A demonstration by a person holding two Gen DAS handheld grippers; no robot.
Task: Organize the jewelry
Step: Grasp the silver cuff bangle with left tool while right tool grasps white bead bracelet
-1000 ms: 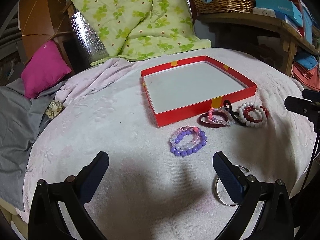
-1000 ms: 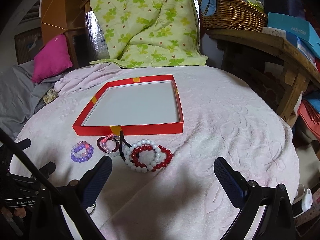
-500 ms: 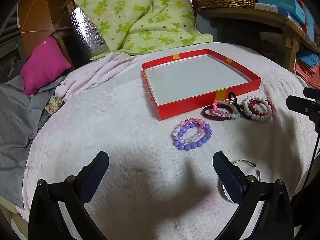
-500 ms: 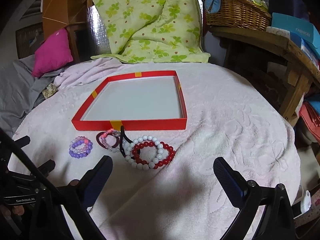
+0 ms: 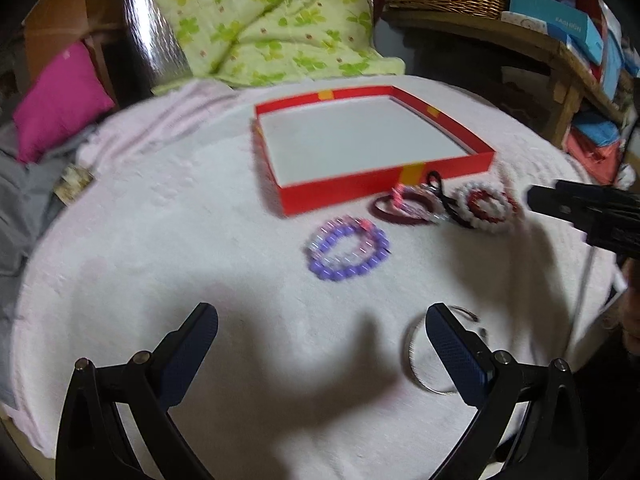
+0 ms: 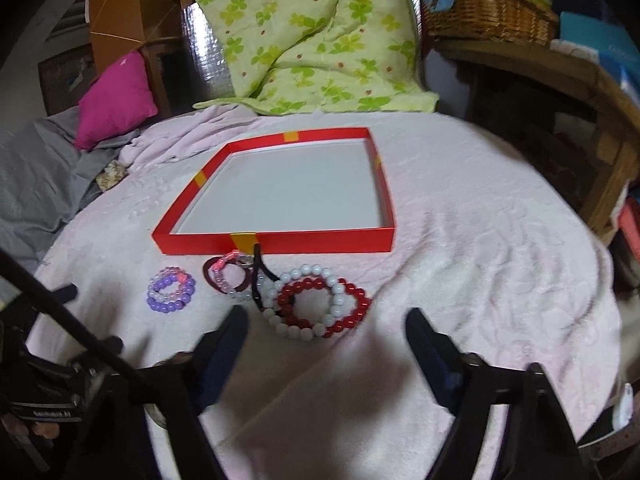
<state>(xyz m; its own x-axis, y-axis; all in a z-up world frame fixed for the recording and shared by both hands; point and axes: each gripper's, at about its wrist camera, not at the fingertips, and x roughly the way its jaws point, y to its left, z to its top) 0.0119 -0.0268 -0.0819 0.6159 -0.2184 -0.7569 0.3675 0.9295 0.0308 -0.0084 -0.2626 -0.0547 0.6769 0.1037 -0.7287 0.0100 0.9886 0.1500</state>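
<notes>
A shallow red box (image 5: 344, 192) (image 6: 280, 240) with a white floor lies empty on the pale pink cloth. In front of it lie a purple and pink bead bracelet (image 5: 348, 252) (image 6: 172, 290), a dark red bangle with pink beads (image 5: 404, 206) (image 6: 228, 276), and white and red bead bracelets (image 5: 486, 206) (image 6: 316, 300). A thin silver bangle (image 5: 416, 360) lies by the right finger of my left gripper (image 5: 320, 332), which is open and empty short of the purple bracelet. My right gripper (image 6: 326, 332) is open and empty just short of the white and red bracelets.
A green flowered quilt (image 6: 312, 40) and a magenta cushion (image 6: 116, 100) lie behind the table. A wooden shelf with a wicker basket (image 6: 488, 8) and blue boxes (image 5: 560, 24) stands at the right. Grey cloth (image 5: 24, 200) hangs at the left edge.
Both grippers have moved forward toward the bracelets. The right gripper's fingers have narrowed somewhat and now sit close to the white and red bracelets. Nothing was picked up.
</notes>
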